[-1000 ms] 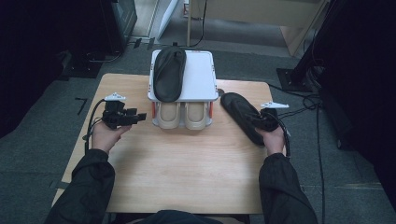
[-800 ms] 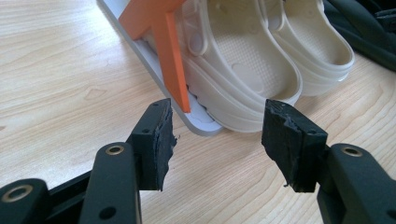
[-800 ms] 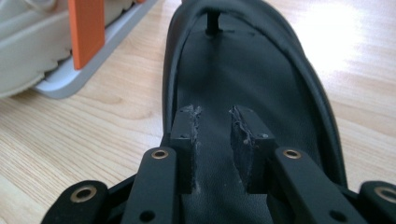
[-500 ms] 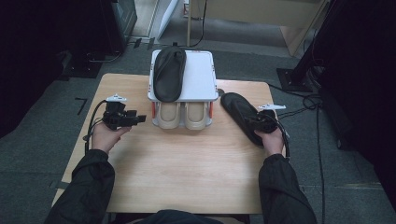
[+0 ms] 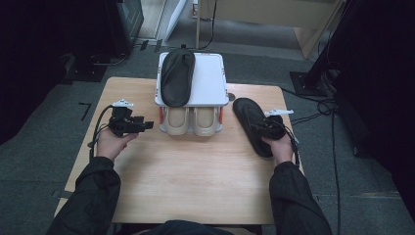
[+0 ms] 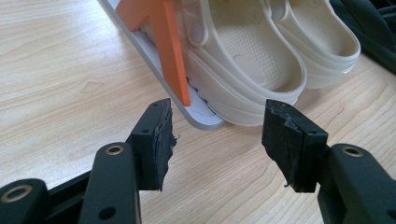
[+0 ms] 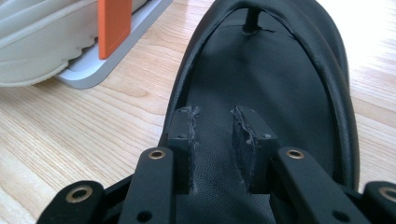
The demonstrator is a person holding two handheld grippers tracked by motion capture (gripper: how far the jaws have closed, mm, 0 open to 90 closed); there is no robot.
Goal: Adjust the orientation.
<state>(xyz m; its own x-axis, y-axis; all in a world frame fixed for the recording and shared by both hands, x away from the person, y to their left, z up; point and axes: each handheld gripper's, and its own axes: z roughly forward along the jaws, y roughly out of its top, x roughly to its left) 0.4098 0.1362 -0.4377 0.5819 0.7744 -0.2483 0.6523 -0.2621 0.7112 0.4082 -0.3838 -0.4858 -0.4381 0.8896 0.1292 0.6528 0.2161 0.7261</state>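
Observation:
A black slipper (image 5: 247, 115) lies flat on the wooden table (image 5: 195, 176), to the right of a white two-level rack (image 5: 210, 81). My right gripper (image 5: 259, 128) rests over its heel end. In the right gripper view the jaws (image 7: 215, 135) stand a little apart over the slipper's insole (image 7: 280, 70) and have just been opening; only the bare insole shows in the gap. The second black slipper (image 5: 177, 76) lies on top of the rack. A pair of beige clogs (image 5: 191, 121) sits on the lower shelf. My left gripper (image 5: 147, 125) stands open left of the rack, facing the clogs (image 6: 261, 60), with nothing between its jaws (image 6: 217, 135).
Orange uprights (image 6: 170, 51) carry the rack's top shelf, one of them near my right gripper (image 7: 113, 25). Cables (image 5: 318, 105) trail over the dark floor beyond the table's right edge. Bare wood stretches in front of the rack toward the person.
The right hand has shifted a little to the left along the slipper. The left hand and the rack's contents have not moved.

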